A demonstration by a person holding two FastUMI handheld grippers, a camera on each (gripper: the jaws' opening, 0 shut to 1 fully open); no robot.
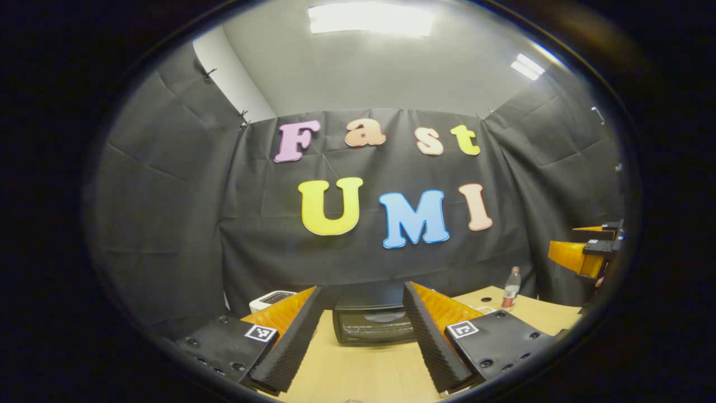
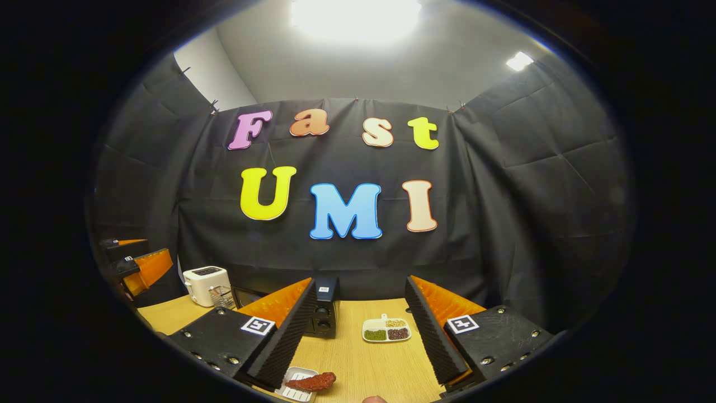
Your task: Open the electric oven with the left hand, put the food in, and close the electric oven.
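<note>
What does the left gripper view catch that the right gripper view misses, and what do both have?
Left gripper view: the oven's closed glass door head-on and a bottle.
Right gripper view: a red piece of food on a small tray, and a divided dish of beans.
Both: the oven, the white toaster, the wooden table, and open fingers.

Glossy glass-fronted oven (image 1: 373,324) on smooth wooden table (image 1: 358,375).

Right claw (image 2: 358,341) spread, oven (image 2: 321,308) behind, perhaps sausage (image 2: 311,382) on tray (image 2: 296,393)
</note>
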